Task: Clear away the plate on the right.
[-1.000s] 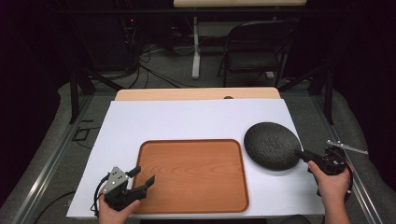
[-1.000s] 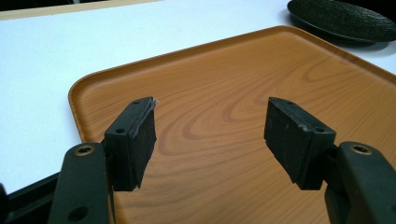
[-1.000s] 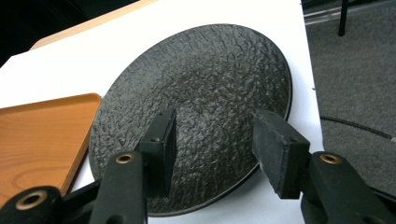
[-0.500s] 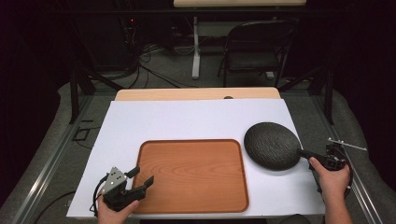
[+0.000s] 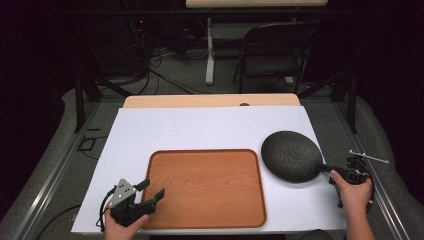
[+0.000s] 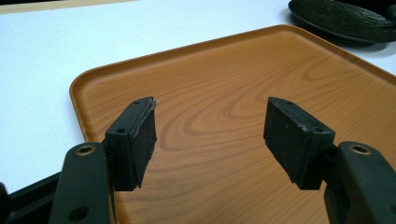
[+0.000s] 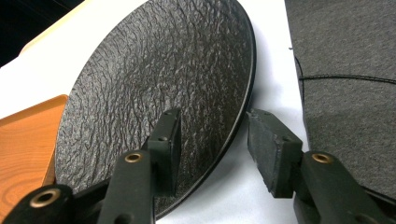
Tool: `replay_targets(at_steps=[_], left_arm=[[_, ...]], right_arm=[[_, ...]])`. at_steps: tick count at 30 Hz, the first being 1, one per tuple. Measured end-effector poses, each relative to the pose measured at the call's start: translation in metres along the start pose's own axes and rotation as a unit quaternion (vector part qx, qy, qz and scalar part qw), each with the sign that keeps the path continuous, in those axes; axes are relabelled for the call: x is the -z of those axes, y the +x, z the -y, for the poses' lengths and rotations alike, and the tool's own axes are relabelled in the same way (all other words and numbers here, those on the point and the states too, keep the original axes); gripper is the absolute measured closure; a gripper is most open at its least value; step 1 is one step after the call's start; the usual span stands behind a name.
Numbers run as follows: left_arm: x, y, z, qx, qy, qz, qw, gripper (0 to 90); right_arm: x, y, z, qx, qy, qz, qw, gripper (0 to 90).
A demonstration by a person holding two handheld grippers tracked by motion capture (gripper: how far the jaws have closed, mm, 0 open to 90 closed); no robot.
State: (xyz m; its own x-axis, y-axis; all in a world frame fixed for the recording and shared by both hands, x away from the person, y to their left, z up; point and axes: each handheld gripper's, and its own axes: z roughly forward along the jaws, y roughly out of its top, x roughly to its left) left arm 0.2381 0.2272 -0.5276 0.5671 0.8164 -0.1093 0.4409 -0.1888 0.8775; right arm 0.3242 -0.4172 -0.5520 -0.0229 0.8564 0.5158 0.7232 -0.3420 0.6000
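At the frame's right, the right hand-held gripper [image 7: 212, 144], jaws spread and just closing, straddles the black plate [image 5: 292, 155]'s rim, which likely needs pinching next.

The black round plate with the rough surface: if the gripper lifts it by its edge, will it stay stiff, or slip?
The black plate looks rigid: its thin rim keeps a clean curve, so it probably will not flop. Its wrinkled texture should give the pads some hold, though a grip at one edge may let it tilt. The right gripper straddles the rim, its jaws closing but not yet pressing.
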Motion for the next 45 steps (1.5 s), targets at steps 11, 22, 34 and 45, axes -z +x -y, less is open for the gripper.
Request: replay_targets(at_steps=[11, 22, 34, 45], left_arm=[[-0.001, 0.000, 0.000, 0.000, 0.003, 0.002, 1.0000, 34.5], [-0.001, 0.000, 0.000, 0.000, 0.004, 0.002, 1.0000, 34.5], [-0.001, 0.000, 0.000, 0.001, 0.004, 0.001, 1.0000, 34.6], [-0.001, 0.001, 0.000, 0.002, 0.005, 0.000, 1.0000, 34.8]], right_arm=[[-0.006, -0.002, -0.001, -0.020, 0.005, -0.006, 0.9998, 61.6], [-0.011, -0.004, -0.003, -0.025, 0.012, -0.008, 0.9996, 64.9], [-0.016, -0.008, -0.004, -0.033, 0.021, -0.028, 0.9988, 63.1], [-0.017, -0.008, -0.003, -0.030, 0.018, -0.027, 0.9990, 65.3]])
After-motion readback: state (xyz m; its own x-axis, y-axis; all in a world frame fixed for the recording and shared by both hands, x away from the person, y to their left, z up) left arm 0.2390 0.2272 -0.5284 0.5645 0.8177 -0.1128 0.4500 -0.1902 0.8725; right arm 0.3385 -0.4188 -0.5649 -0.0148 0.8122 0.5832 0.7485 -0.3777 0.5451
